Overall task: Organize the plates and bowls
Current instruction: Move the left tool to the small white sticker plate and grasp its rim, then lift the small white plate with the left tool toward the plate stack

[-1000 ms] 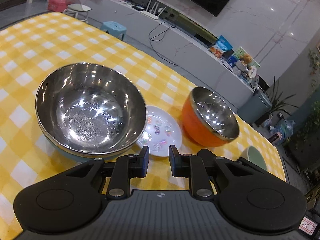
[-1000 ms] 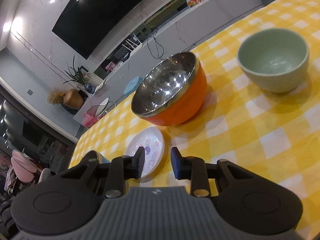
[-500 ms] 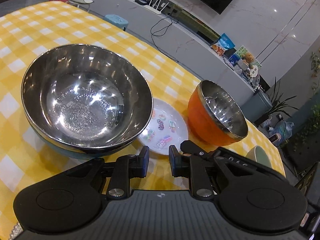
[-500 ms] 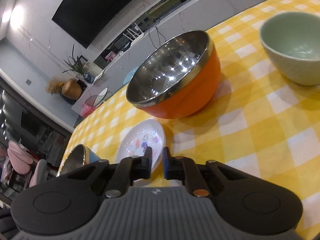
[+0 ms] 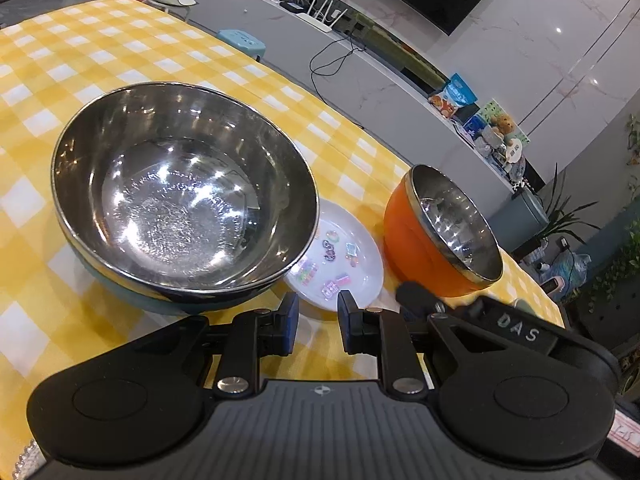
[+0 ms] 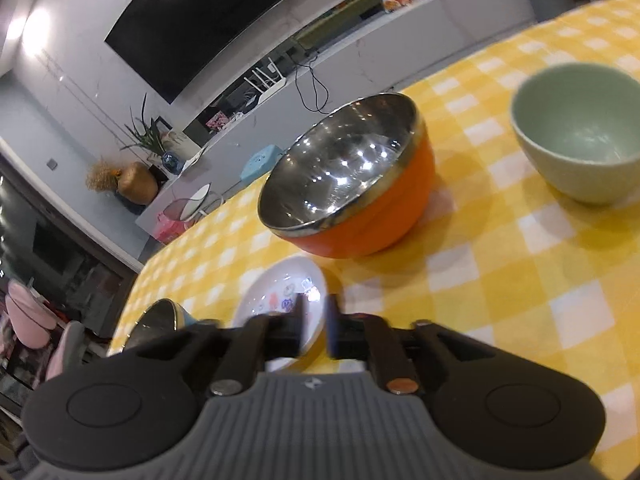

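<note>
A small white plate (image 5: 344,256) with coloured stickers lies on the yellow checked tablecloth (image 5: 80,60), between a large steel bowl (image 5: 180,208) with a teal outside and an orange steel-lined bowl (image 5: 432,240). My left gripper (image 5: 318,316) stands open just short of the plate's near rim, with nothing between its fingers. My right gripper (image 6: 316,322) is blurred and its jaws are opening. The near rim of the plate (image 6: 280,292) shows in their gap, and the pads do not press on it. The right gripper's tip (image 5: 416,296) also shows beside the orange bowl (image 6: 352,200).
A pale green bowl (image 6: 580,132) stands alone to the right on the cloth. The large bowl's rim (image 6: 160,316) shows at the left. Beyond the table's far edge are a long low cabinet (image 5: 360,64), a blue stool (image 5: 240,40) and a wall screen.
The right gripper's fingers drew close together half a second ago and stand apart again now. Its tip has come into the left wrist view by the plate. Both views have closed in on the plate.
</note>
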`<act>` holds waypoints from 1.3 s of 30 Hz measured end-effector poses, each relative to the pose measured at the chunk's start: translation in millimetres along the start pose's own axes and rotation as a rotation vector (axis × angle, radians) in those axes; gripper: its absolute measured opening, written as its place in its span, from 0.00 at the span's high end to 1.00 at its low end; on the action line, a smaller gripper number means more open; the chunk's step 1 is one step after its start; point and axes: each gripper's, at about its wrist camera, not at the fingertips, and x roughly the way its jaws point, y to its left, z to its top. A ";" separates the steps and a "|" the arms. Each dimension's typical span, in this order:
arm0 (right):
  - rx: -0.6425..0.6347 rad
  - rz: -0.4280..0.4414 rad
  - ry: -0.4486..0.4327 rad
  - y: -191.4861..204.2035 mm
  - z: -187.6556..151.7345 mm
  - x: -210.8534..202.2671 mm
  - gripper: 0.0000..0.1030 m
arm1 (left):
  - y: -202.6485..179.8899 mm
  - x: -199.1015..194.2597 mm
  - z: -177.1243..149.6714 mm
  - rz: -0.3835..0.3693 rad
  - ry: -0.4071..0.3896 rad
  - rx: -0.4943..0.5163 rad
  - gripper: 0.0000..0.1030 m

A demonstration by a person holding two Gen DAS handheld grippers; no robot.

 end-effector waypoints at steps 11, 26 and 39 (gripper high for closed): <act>-0.029 0.011 0.038 -2.7 -7.8 24.6 0.90 | 1.2 4.3 -2.8 0.026 -0.016 -0.017 0.78; -0.047 -0.088 0.116 -3.7 1.2 4.0 0.99 | 5.0 6.7 -0.7 0.014 -0.011 -0.051 0.78; -0.049 -0.081 0.101 -6.7 -5.1 0.5 0.85 | -1.4 10.0 -0.9 0.083 0.029 0.028 0.96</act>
